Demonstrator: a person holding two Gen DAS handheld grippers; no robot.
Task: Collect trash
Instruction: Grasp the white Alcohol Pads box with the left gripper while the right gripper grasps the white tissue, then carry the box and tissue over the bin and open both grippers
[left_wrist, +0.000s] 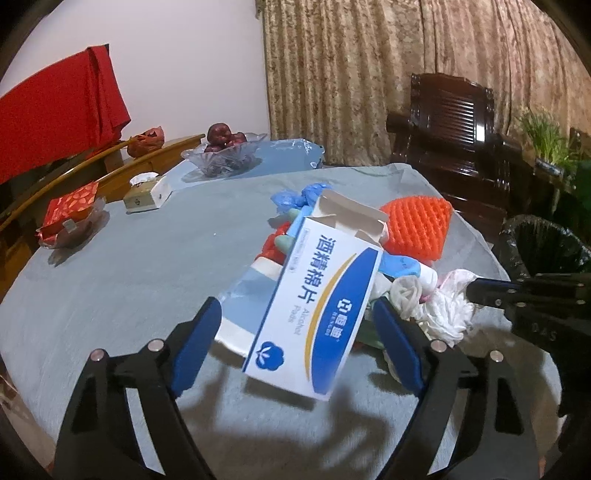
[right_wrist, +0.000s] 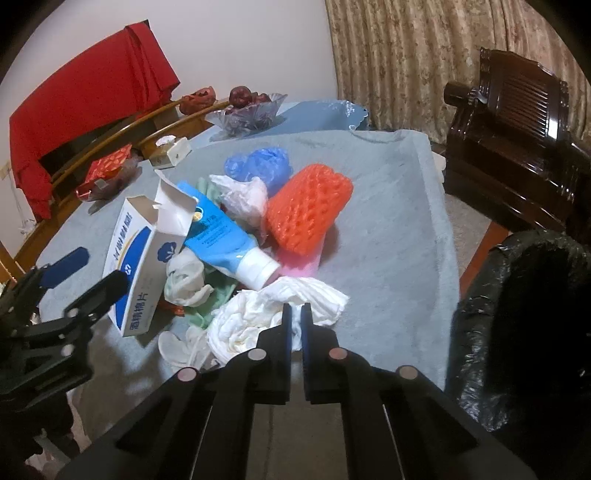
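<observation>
While left fingers (left_wrist: 207, 321) gape, right fingers (right_wrist: 286, 325) pinch tissue (right_wrist: 258, 314).

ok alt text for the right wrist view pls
The right claw is pinched on a crumpled white tissue at the near edge of a trash pile on a grey-clothed table. Behind lie a blue tube, orange foam net and alcohol-pad box; a black-lined bin stands right.
</observation>
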